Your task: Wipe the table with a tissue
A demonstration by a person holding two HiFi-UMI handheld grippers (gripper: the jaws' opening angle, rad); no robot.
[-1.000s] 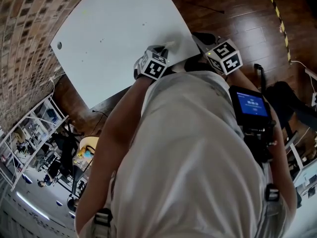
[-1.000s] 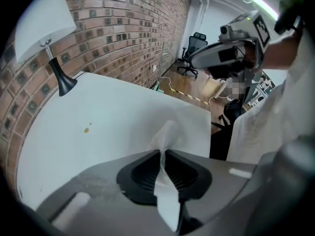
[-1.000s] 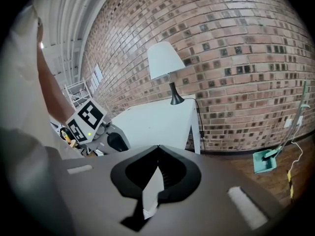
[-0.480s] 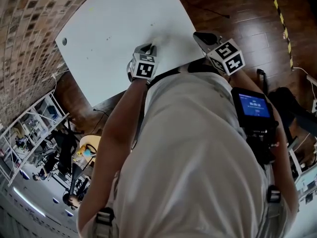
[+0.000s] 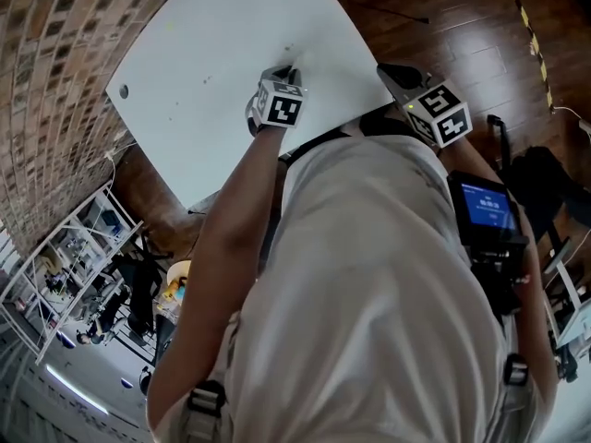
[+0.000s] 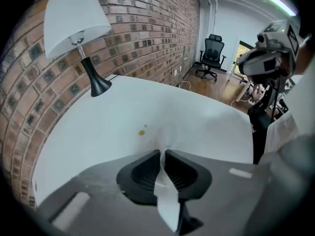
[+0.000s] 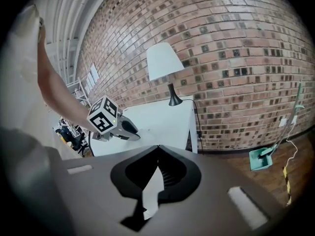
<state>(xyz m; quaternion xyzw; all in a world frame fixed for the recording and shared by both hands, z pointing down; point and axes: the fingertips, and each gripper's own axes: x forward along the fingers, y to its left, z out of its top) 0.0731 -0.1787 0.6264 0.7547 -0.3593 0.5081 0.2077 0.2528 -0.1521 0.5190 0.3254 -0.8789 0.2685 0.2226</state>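
Tissue (image 6: 166, 195) gripped in left tool (image 6: 162, 154), resting on the white desk (image 6: 98, 132).
The left tool's jaws are clamped on the tissue, whose free end spreads on the desk just beside a small yellow spot (image 6: 141, 132). The right tool (image 7: 157, 149) is clenched, jaw tips together, near the desk's edge, apart from the left tool.

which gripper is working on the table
The left gripper, shut on the tissue down on the table; the right gripper hangs beside the table's edge.
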